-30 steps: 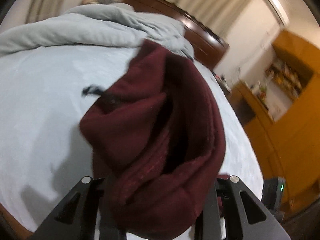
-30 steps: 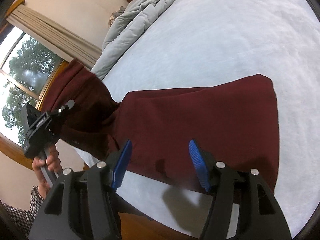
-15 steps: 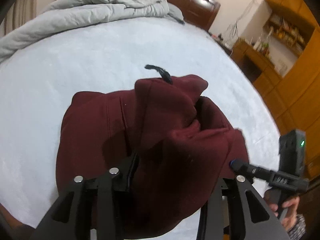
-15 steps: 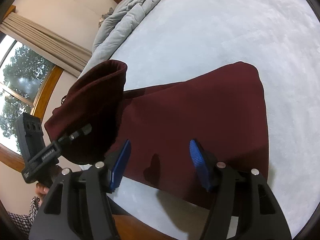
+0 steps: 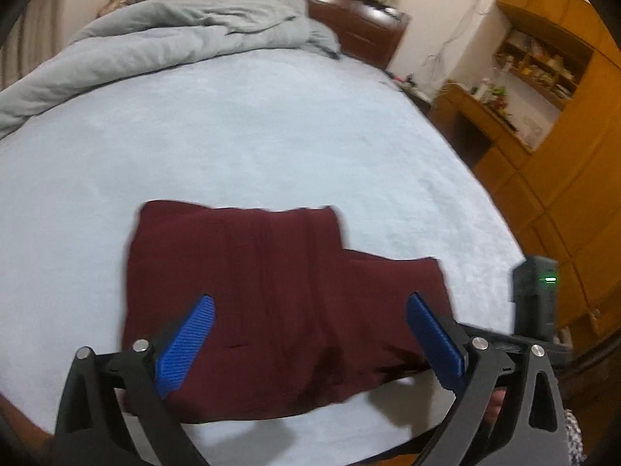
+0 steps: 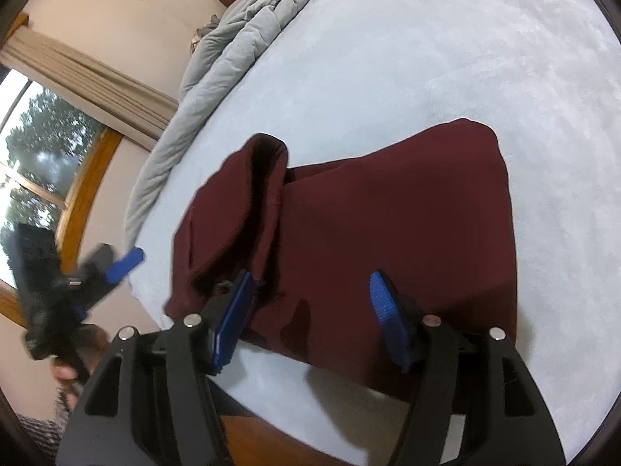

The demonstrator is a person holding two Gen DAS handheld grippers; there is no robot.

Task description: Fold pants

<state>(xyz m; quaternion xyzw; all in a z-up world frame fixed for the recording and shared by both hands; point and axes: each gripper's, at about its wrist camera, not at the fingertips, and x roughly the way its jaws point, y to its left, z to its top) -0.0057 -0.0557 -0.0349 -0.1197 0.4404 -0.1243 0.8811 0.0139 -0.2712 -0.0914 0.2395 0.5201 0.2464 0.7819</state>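
The pants point(image 5: 271, 303) are seen lying folded on the bed point(image 5: 271, 136), close to its near edge. From the left wrist view they look flat, a stepped maroon block; the right wrist view reveals what that one hides, a fold point(image 6: 248, 209) at the left end standing up, loose and open. The left gripper point(image 5: 310, 334) is shown above the near part of the cloth, its fingers point(image 5: 186, 345) having just been spread wide, with nothing pinched between them. The right gripper point(image 6: 306, 318) is held over the near edge with its fingers point(image 6: 388, 318) set fairly wide, the pads not seen pressing on the fabric. Only in the left view are a wooden headboard point(image 5: 349, 15) and shelving point(image 5: 543, 62) picked up beyond a grey duvet point(image 5: 174, 39). Only in the right view are a window point(image 6: 31, 178) and curtain point(image 6: 89, 81) caught, with the left gripper blurred at the bed's corner.
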